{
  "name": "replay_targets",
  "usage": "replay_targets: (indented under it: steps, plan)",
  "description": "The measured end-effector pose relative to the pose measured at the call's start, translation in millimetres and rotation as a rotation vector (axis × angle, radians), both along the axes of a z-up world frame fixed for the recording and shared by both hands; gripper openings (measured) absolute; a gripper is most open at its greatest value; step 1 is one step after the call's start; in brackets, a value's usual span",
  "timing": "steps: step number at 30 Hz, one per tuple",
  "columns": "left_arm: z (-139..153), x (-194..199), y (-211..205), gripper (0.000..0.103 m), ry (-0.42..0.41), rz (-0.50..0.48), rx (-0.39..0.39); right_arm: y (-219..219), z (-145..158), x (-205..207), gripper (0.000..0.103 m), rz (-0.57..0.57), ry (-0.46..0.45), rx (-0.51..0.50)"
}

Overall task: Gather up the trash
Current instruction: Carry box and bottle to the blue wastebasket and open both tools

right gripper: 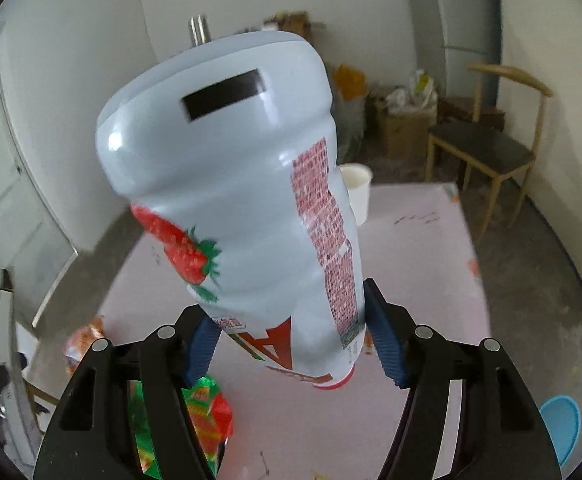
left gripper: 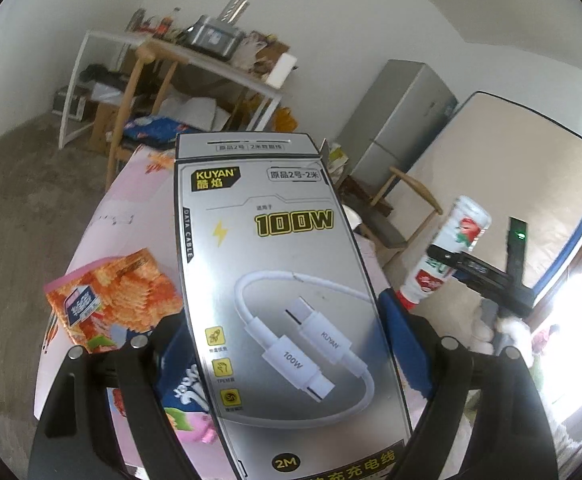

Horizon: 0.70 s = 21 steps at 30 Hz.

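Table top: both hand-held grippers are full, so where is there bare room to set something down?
The pink table is bare across its middle and right side, between the paper cup at the far edge and the near edge. The near-left corner is crowded: the green-red wrapper and the orange snack bag lie there.

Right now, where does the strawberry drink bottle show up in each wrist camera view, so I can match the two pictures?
Left wrist view: the strawberry drink bottle sits small at the right, tilted, clamped in the right gripper.
Right wrist view: the same bottle fills the centre, base toward the far wall, cap end down between the blue pads.
Shared landmark: the wooden chair beyond the pink table.
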<state>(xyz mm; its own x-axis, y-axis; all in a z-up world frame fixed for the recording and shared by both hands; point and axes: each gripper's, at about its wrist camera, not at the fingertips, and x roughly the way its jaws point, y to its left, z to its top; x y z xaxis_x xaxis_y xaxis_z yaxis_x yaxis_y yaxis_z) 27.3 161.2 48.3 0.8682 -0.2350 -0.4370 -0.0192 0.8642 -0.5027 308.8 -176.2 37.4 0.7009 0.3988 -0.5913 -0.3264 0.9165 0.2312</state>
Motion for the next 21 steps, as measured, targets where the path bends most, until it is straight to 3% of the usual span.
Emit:
replay_targets:
  steps: [5, 11, 15, 21]
  plan:
    - [23.1, -10.2, -30.9, 0.083, -0.043, -0.076, 0.01, -50.7, 32.9, -60.8, 0.063, -0.046, -0.078, 0.083]
    - [46.3, 0.0, -97.0, 0.083, -0.076, -0.269, 0.021, -118.8, 54.1, -145.6, 0.063, -0.175, -0.132, 0.107]
    - [52.5, 19.8, -156.6, 0.083, -0.074, -0.429, 0.031, -167.4, 50.7, -197.4, 0.063, -0.3, -0.128, 0.117]
    - [43.2, 62.9, -279.2, 0.083, 0.022, -0.687, 0.03, -237.7, 19.6, -253.9, 0.063, -0.5, -0.08, 0.162]
